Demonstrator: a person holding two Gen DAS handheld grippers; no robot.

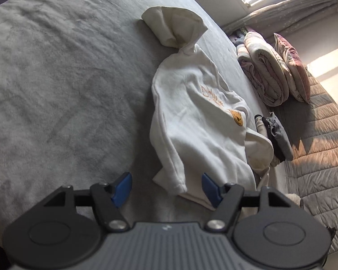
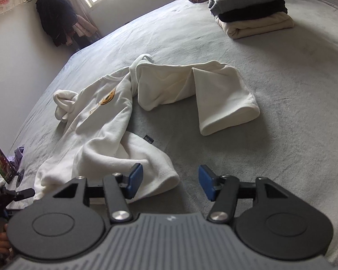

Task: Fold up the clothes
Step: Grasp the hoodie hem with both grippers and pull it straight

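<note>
A white hoodie [image 2: 106,121] lies rumpled mid-bed on the grey blanket [image 2: 281,112]. Left gripper [image 1: 166,187] and right gripper [image 2: 170,183] both gape wide, empty, over its hem; a folded stack [image 2: 252,15] sits near the far edge.

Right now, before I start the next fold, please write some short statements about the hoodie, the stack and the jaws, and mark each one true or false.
1. The white hoodie lies crumpled on the grey bed cover. True.
2. The left gripper is shut on a sleeve. False: its jaws stand open, holding nothing.
3. The right gripper has open jaws. True.
4. The folded stack holds three garments, grey on top. True.
5. The hoodie rests on top of the folded stack. False: it lies apart from it on the cover.
</note>
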